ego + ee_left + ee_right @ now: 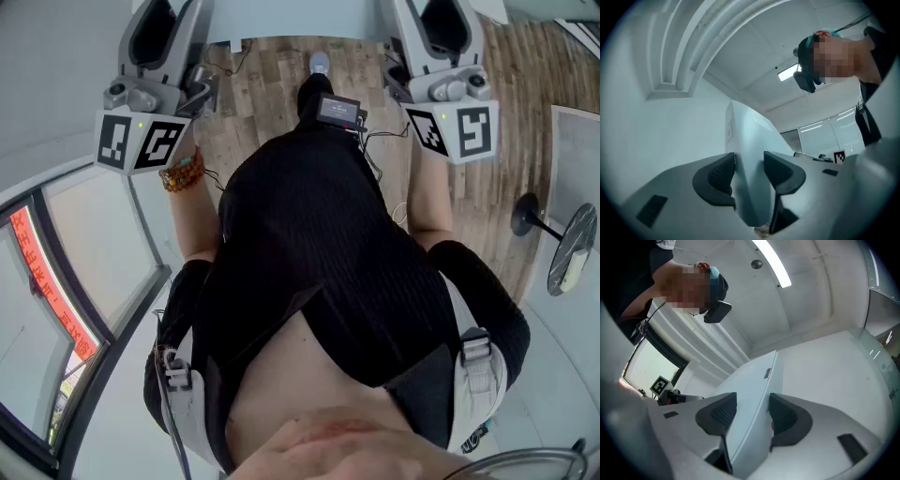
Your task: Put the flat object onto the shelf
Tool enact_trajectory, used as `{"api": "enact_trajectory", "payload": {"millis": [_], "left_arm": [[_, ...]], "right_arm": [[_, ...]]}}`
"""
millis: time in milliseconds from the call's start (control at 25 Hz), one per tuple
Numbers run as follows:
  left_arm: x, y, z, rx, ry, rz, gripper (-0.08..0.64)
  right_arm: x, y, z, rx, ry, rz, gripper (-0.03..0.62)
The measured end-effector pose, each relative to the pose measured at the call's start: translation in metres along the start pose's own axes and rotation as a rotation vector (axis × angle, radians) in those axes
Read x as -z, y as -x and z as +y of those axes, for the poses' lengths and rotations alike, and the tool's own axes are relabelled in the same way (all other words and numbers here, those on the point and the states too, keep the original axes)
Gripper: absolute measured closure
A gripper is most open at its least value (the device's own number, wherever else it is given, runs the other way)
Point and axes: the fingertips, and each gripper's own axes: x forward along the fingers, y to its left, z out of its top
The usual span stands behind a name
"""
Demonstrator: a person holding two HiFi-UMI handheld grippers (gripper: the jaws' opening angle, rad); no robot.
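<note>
Though head view hides the grip, left tool (pixel 749 165), right tool (pixel 751 405), both clamping flat panel (pixel 755 376)

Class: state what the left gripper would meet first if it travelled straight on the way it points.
The flat white object held in the fingers of the left gripper; past it only the white ceiling shows, distance unclear.

- Brown wooden plank floor (pixel 272 75) underfoot.
- Round grey disc on a black stand (pixel 570 248) sits at the right, on the floor.
- Red banner (pixel 52 281) shows behind the left glass.
- Long white ceiling strip light (pixel 771 261) is lit.
</note>
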Motion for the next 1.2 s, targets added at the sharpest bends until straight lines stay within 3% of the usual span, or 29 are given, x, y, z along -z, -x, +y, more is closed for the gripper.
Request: {"api": "enact_trajectory", "payload": {"millis": [360, 1200], "left_arm": [[0.007, -0.01, 0.011, 0.003, 0.033, 0.003, 0.362], [0.039, -0.082, 0.094, -0.022, 0.089, 0.047, 0.362]], "right_arm": [[0.006, -0.01, -0.009, 0.002, -0.011, 0.011, 0.373], [0.068, -0.093, -0.067, 0.003, -0.048, 0.11, 0.373]]}}
